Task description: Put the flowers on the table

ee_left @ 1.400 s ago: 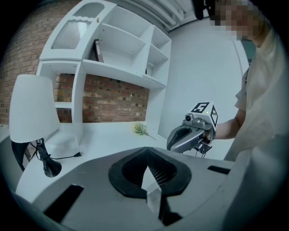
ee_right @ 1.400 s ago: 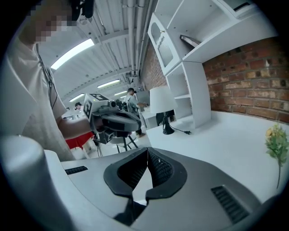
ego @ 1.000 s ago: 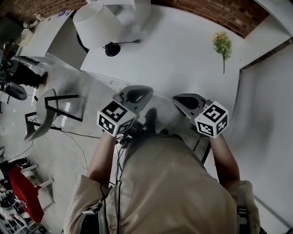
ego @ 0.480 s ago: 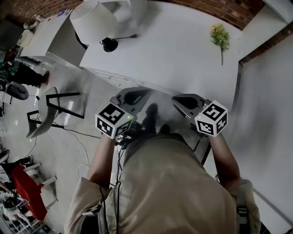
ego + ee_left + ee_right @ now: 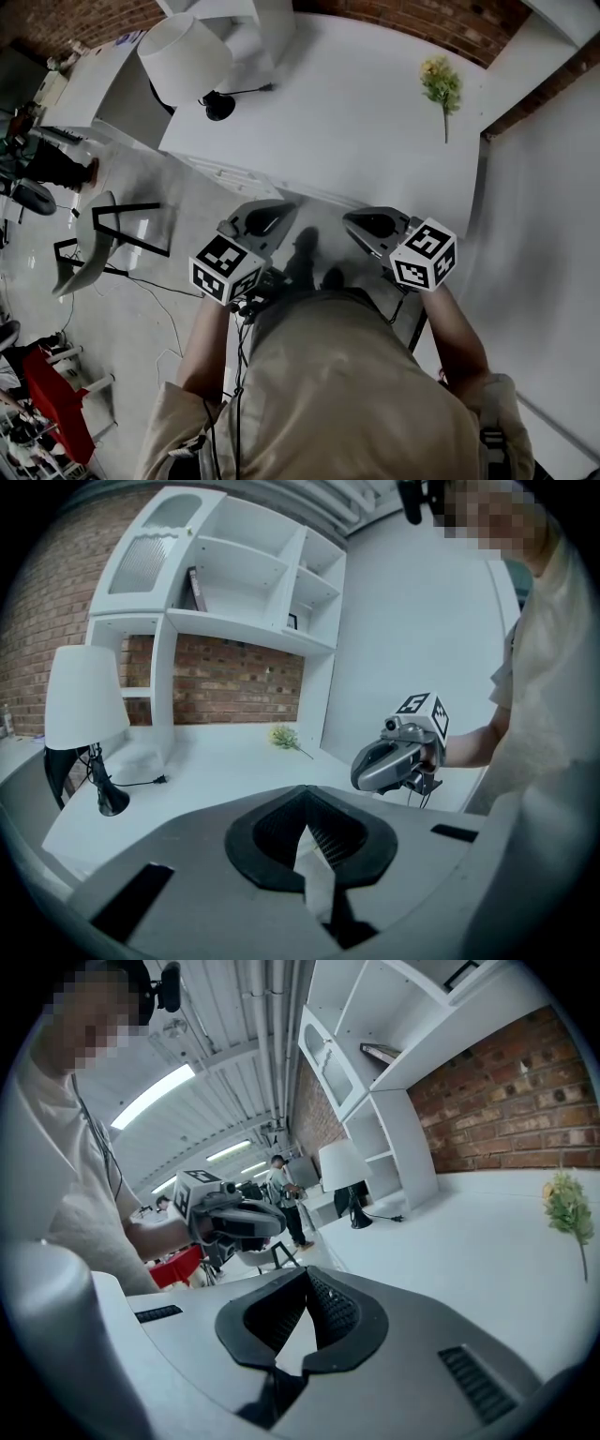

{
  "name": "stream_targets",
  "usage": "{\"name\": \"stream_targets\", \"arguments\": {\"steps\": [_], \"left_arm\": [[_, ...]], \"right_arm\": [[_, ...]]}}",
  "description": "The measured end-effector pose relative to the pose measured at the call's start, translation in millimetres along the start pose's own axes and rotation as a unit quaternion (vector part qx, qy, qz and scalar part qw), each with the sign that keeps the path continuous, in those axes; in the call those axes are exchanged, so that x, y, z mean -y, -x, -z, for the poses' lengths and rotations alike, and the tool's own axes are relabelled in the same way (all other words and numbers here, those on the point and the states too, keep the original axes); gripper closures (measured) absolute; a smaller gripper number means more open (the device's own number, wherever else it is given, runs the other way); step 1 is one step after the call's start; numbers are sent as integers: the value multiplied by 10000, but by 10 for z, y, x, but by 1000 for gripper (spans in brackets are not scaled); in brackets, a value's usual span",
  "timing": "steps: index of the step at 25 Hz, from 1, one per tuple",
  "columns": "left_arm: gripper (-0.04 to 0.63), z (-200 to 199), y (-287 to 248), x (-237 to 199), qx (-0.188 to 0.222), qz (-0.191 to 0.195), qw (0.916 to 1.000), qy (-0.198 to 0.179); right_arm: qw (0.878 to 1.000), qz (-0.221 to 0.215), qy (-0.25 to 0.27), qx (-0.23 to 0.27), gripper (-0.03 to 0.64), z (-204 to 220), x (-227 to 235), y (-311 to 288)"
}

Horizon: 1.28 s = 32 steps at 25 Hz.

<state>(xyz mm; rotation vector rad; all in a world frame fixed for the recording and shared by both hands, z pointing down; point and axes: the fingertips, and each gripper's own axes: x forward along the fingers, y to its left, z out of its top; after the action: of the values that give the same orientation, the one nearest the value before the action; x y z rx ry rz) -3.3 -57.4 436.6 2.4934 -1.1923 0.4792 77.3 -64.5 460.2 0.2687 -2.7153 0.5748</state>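
Observation:
A sprig of yellow-green flowers [image 5: 439, 84] lies alone on the white table [image 5: 356, 122], near its far right corner. It also shows as the flowers [image 5: 284, 737] in the left gripper view and as the flowers [image 5: 565, 1206] in the right gripper view. My left gripper [image 5: 265, 212] and right gripper [image 5: 361, 221] hang close to my body, short of the table's near edge and far from the flowers. Both are shut with nothing between their jaws, as the left gripper [image 5: 305, 799] and right gripper [image 5: 305, 1279] show in their own views.
A lamp [image 5: 185, 58] with a white shade stands at the table's far left, its cord lying on the top. A white shelf unit [image 5: 234, 583] rises behind it against a brick wall. A white partition [image 5: 544, 234] borders the right. A chair [image 5: 94, 234] and cables lie on the floor left.
In the head view the table and flowers have slid a little up and away, and both grippers sit slightly lower. Both stay shut; the flowers have not moved on the table.

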Motion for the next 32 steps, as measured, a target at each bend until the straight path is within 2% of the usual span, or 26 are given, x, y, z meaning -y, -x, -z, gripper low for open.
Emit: {"name": "stream_targets", "arguments": {"steps": [11, 13, 17, 25, 32], "left_arm": [[588, -223, -34, 8, 250, -228, 9988, -355], [588, -231, -28, 4, 252, -309, 9985, -385], [588, -152, 45, -20, 174, -470, 9984, -271], [588, -115, 107, -37, 42, -474, 9986, -247], [588, -67, 106, 43, -9, -235, 9990, -369]], "right_arm": [[9989, 178, -132, 422, 594, -141, 94, 206], [9976, 148, -364, 565, 594, -134, 123, 224], [9886, 57, -1203, 904, 594, -94, 184, 221], [9811, -142, -1569, 1125, 594, -145, 140, 207], [9798, -362, -1664, 1050, 594, -51, 22, 106]]}}
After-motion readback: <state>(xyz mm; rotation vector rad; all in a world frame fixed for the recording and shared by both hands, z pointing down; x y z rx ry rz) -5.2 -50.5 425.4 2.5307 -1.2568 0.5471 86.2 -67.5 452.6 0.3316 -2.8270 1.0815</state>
